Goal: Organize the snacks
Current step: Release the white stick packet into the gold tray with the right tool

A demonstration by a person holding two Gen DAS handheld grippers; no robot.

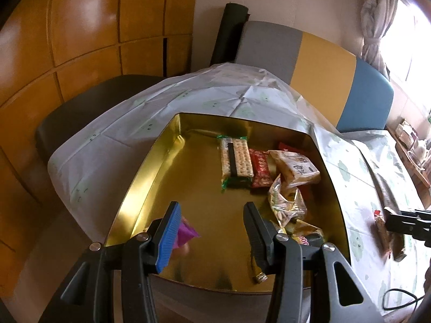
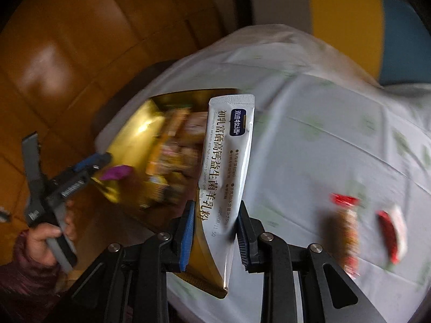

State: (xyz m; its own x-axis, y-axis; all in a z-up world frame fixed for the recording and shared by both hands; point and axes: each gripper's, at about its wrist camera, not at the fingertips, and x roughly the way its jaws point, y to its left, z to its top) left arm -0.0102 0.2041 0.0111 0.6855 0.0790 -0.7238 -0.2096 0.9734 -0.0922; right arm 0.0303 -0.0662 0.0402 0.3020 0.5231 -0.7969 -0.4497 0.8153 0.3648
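Right gripper (image 2: 214, 224) clamped on white sachet (image 2: 229, 145), sachet raised upright over tablecloth (image 2: 309, 140) beside gold box (image 1: 150, 167). Left gripper (image 1: 211, 219) half open above box, nothing between pads; purple packet (image 1: 186, 232) just under blue pad. Crackers (image 1: 237, 158), red bar (image 1: 260, 171) deeper in box.

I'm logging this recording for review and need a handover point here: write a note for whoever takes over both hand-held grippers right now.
Right hand-held gripper: shut on a long white sachet, held lengthwise above the tablecloth, near the gold tray.
Left hand-held gripper: open over the tray's near end, holding nothing; a purple packet lies beside its blue finger.
Done: cracker pack, red bar and several other packets are in the tray.
Left: put the sachet in the tray, then collect the loose snacks on the tablecloth to the right.
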